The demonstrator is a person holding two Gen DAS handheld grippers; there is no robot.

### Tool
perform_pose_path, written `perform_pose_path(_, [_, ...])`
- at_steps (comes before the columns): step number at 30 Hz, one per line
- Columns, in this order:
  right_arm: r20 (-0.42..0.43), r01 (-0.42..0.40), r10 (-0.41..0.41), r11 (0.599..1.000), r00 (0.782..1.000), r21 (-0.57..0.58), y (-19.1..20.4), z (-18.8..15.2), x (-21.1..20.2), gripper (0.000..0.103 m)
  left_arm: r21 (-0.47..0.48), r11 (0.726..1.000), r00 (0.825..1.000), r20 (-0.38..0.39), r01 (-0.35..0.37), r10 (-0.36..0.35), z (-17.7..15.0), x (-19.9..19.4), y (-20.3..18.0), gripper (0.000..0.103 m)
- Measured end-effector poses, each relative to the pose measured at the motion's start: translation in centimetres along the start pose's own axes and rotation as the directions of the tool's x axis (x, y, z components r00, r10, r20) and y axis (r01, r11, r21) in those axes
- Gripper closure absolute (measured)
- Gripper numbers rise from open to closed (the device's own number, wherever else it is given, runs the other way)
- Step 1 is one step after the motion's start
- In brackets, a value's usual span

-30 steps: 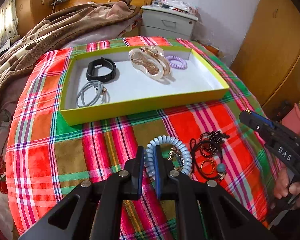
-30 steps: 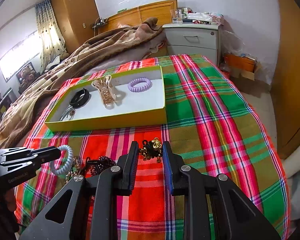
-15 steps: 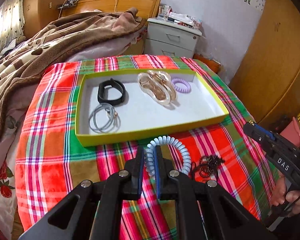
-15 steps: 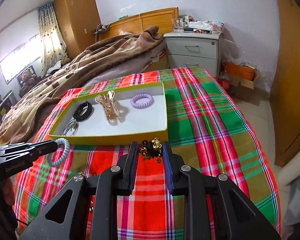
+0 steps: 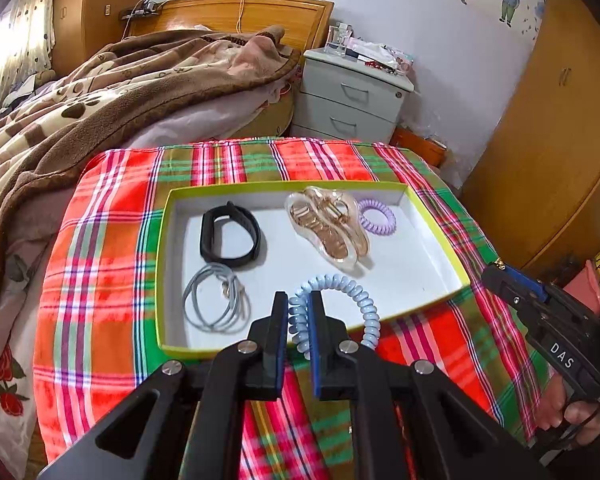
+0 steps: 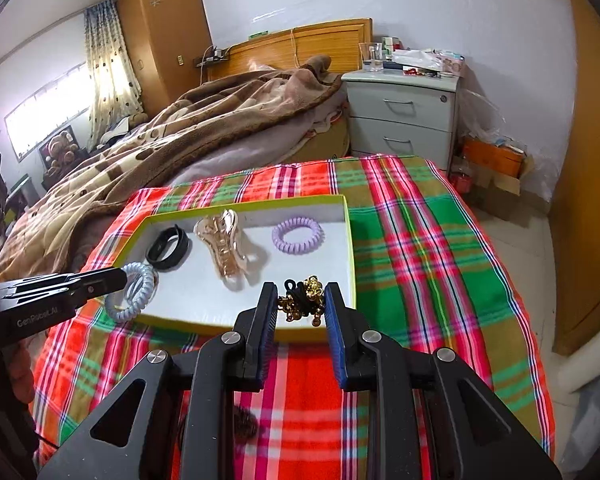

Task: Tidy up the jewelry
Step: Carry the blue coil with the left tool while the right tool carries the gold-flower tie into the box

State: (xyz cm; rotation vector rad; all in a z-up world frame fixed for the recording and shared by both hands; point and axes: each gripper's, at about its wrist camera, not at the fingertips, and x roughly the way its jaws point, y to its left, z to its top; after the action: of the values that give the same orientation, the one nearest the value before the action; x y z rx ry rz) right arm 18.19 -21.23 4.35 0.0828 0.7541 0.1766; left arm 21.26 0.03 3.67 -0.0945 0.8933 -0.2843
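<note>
My left gripper [image 5: 299,304] is shut on a pale blue spiral hair tie [image 5: 350,296], held above the near edge of the yellow-rimmed box [image 5: 162,264]. My right gripper [image 6: 301,300] is shut on a black and gold beaded hair tie [image 6: 304,300] over the box's [image 6: 350,248] near right rim. The box's white floor holds a black band [image 5: 228,240], a grey elastic [image 5: 216,304], a rose-gold claw clip [image 5: 328,228] and a purple spiral tie [image 5: 378,222]. The left gripper [image 6: 118,278] with its blue tie [image 6: 134,292] shows at the left of the right wrist view.
The box lies on a red and green plaid cloth [image 6: 420,248] beside a bed with a brown blanket [image 5: 100,92]. A grey nightstand [image 6: 404,116] stands behind. A dark beaded piece [image 6: 244,424] lies on the cloth under my right gripper. Wooden wardrobes [image 5: 548,140] flank the right.
Both grippers rose and moved forward from the cloth to over the box's near edge, each carrying its hair tie. The loose jewelry pile dropped out of the left wrist view.
</note>
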Motion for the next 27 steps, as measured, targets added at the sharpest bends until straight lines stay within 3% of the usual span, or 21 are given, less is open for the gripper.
perform_pose_path(14, [-0.062,0.0,0.0,1.0,0.998,0.003,-0.3,2.5,5.5,0.078,-0.04,0.999,0.999,-0.049,-0.011,0.009,2.9,5.4,1.1,0.093])
perform_pose_path(27, [-0.109,-0.004,-0.001,0.999,0.994,-0.046,-0.1,2.6,9.1,0.078,-0.039,0.999,0.996,-0.085,-0.023,0.02,3.5,8.3,1.5,0.093])
